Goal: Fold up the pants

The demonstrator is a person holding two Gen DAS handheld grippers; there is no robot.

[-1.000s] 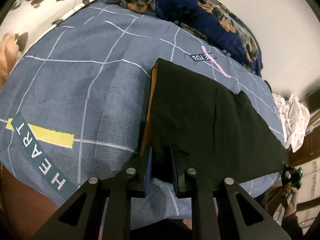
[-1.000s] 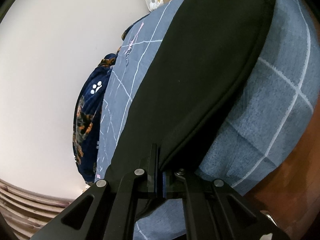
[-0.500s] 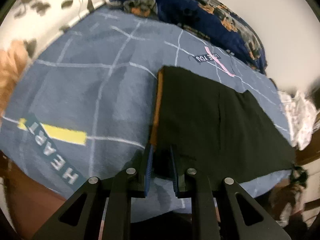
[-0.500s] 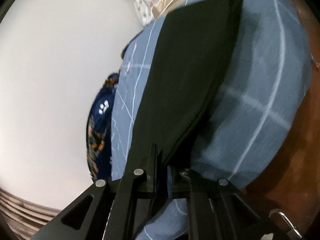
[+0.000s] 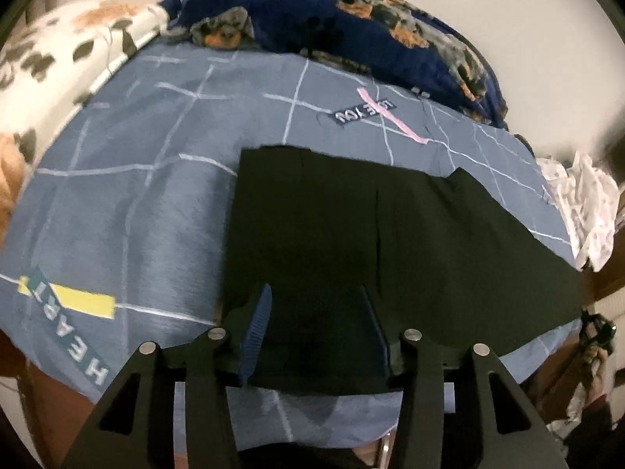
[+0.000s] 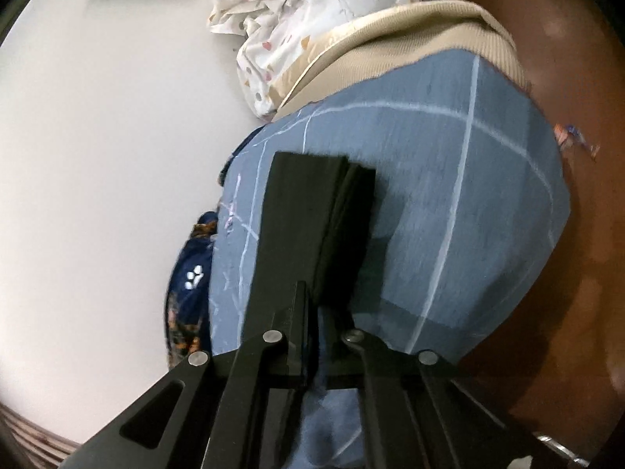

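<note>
looking along my left gripper (image 5: 316, 328), its jaws spread wide and released over the black pants (image 5: 390, 242) lying flat on the blue grid bedsheet (image 5: 129, 211), i fear my slightly parted right gripper (image 6: 330, 312) may snag the fold.

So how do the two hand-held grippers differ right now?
The left hand-held gripper has its fingers spread wide; the right hand-held gripper leaves only a narrow gap. The left faces the black pants broadside; the right looks along their folded end. Both are black, and neither pinches the pants.
</note>
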